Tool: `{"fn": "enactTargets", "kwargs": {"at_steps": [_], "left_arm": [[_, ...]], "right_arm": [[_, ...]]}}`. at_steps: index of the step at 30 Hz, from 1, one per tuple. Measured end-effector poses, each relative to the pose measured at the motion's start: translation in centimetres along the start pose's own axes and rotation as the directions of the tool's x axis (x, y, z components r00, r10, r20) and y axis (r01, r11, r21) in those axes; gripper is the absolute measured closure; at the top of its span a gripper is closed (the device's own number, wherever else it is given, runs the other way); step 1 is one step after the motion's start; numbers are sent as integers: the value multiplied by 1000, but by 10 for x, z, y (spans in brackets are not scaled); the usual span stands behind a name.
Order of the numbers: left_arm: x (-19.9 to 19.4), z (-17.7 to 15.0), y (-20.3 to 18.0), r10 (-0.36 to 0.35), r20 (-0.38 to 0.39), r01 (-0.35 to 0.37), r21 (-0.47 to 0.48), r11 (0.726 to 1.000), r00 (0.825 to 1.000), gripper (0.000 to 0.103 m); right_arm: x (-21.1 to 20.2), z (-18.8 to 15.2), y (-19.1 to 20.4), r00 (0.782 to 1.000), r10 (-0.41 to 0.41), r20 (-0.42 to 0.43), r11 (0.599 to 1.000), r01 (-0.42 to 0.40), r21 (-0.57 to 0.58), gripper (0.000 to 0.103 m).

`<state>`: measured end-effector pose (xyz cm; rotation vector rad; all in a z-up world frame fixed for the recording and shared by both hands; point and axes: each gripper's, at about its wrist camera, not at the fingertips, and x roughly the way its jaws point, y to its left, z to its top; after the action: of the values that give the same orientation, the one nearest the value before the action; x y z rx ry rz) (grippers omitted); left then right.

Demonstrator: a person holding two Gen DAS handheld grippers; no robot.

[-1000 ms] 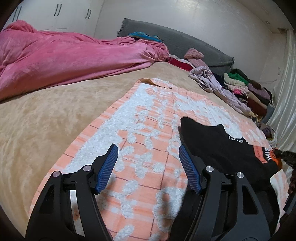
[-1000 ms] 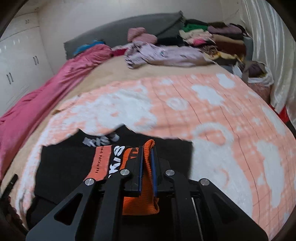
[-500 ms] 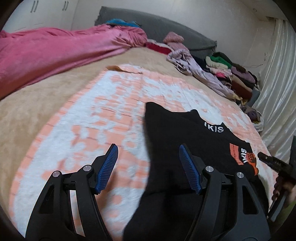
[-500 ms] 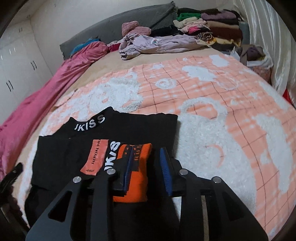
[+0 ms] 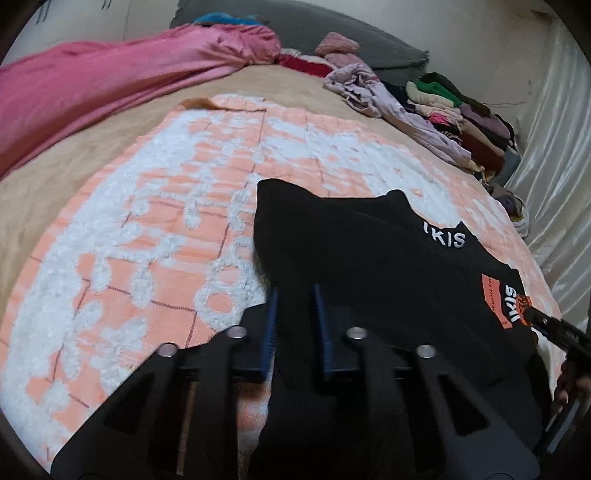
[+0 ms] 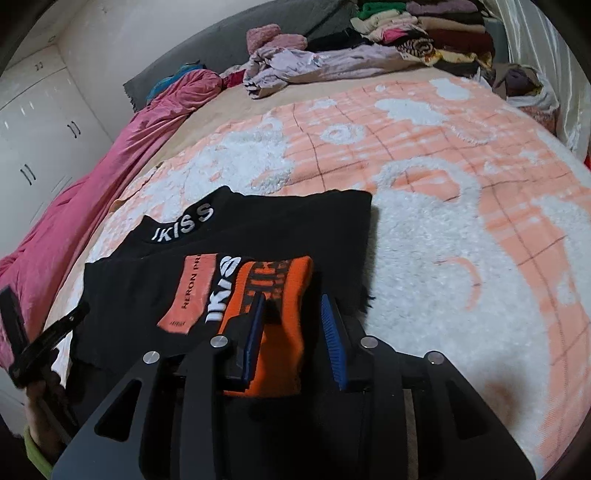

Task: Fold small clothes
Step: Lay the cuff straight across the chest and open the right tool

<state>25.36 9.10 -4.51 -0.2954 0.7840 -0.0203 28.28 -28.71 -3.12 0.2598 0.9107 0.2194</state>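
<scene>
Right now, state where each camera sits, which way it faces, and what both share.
Left wrist: behind the left tongs, looking down over the black garment pinched in them; the right hand shows at the right edge.
Right wrist: behind the right tongs, open around the orange cuff, facing the clothes pile; the left hand shows lower left.
Shared: black garment, patterned blanket, pink duvet.

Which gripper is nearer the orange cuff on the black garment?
Right. The right gripper straddles the orange cuff, pads apart and not pressing it. The left gripper is across the black garment at its opposite edge, with black cloth between its pads.
</scene>
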Motion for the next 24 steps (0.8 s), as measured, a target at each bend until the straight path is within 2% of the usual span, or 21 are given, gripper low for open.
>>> {"fn": "enactTargets", "kwargs": {"at_steps": [1, 2, 6, 8, 10, 12, 17, 19, 21, 24], "left_arm": [[-4, 1, 0, -12, 17, 12, 2, 1000, 1000, 100], [-8, 2, 0, -20, 31, 20, 2, 1000, 999, 100], [-24, 8, 4, -1, 86, -1, 26, 1000, 996, 101], [-20, 8, 6, 24, 74, -27, 35, 999, 997, 101], [-10, 4, 6, 43, 42, -45, 42, 998, 998, 100], [-3, 2, 9, 46, 16, -47, 34, 998, 999, 99], [-7, 2, 16, 52, 31, -52, 6, 999, 998, 89], [-11, 2, 18, 49, 47, -49, -4, 999, 998, 88], [-23, 2, 17, 65, 81, -65, -1, 998, 995, 88], [-44, 3, 11, 88, 146, -93, 28, 995, 985, 88]], "right_arm": [[4, 0, 3, 1000, 8, -10, 1000, -8, -6, 84], [6, 0, 6, 1000, 11, -14, 1000, -11, -6, 96], [-2, 0, 19, 999, 17, 44, 1000, -16, -15, 96], [-2, 0, 19, 998, -7, 62, 1000, 8, -17, 96], [5, -3, 15, 996, -73, 42, 997, 74, -17, 96], [9, -6, 14, 994, -103, 44, 994, 104, -36, 96], [11, -9, 14, 985, -162, 55, 984, 166, -62, 97], [6, -9, 17, 983, -174, 62, 981, 179, -81, 96], [-5, -10, 21, 978, -186, 97, 976, 195, -93, 91], [-23, -13, 28, 976, -166, 143, 976, 183, -115, 90]]}}
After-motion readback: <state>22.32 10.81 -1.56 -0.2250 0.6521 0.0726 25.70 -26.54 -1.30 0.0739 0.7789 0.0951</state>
